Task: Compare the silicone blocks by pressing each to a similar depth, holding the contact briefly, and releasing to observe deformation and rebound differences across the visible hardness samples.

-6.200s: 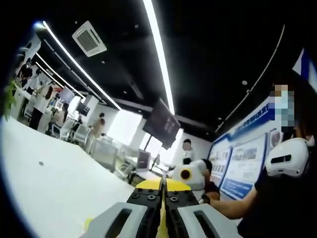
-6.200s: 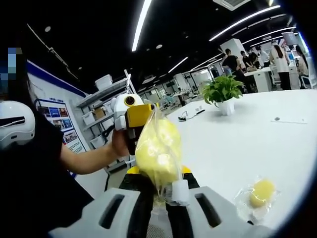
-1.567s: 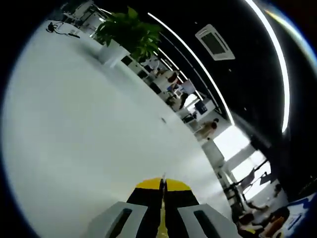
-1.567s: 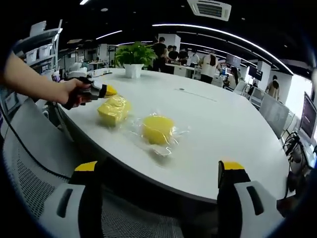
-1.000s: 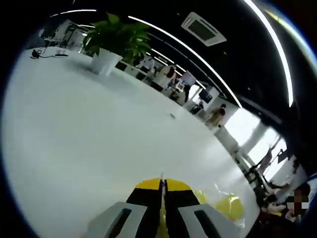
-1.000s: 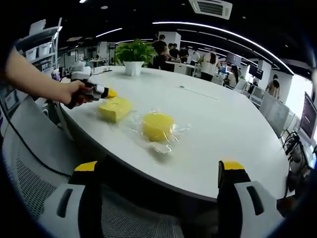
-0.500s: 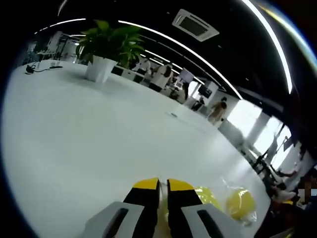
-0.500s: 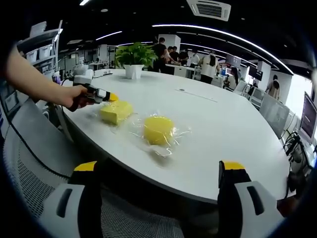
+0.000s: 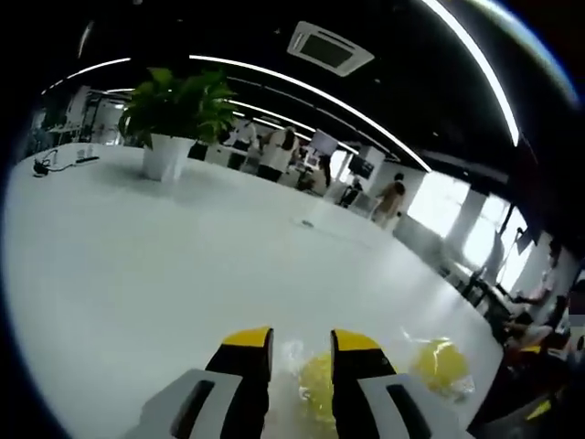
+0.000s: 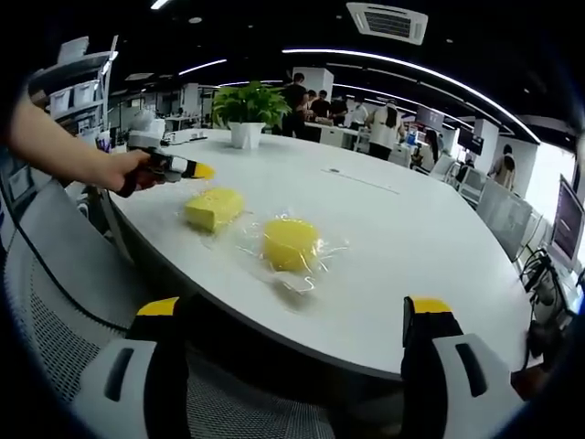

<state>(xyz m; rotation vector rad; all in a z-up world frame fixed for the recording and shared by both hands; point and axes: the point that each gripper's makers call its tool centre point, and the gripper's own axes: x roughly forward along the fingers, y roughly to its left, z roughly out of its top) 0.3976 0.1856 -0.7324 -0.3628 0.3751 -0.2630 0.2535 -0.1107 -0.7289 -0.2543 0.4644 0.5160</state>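
Hand point(image 10: 128, 172) outstretched, left gripper point(image 9: 302, 343) parted slightly over bagged yellow block point(image 9: 315, 400); right gripper point(image 10: 292, 315) wide open, empty.

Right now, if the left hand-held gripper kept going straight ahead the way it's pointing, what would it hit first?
Probably the bagged yellow block, lying between the tips of the left hand-held gripper. Beyond it is bare white table. Depth is hard to judge here.

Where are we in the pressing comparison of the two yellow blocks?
Done: both bagged samples lie on the white table, the square block and the round block. In hand: the left gripper, jaws parted, is beside the square block, not touching. Left: pressing, holding and releasing each; the right gripper waits open off the table edge.
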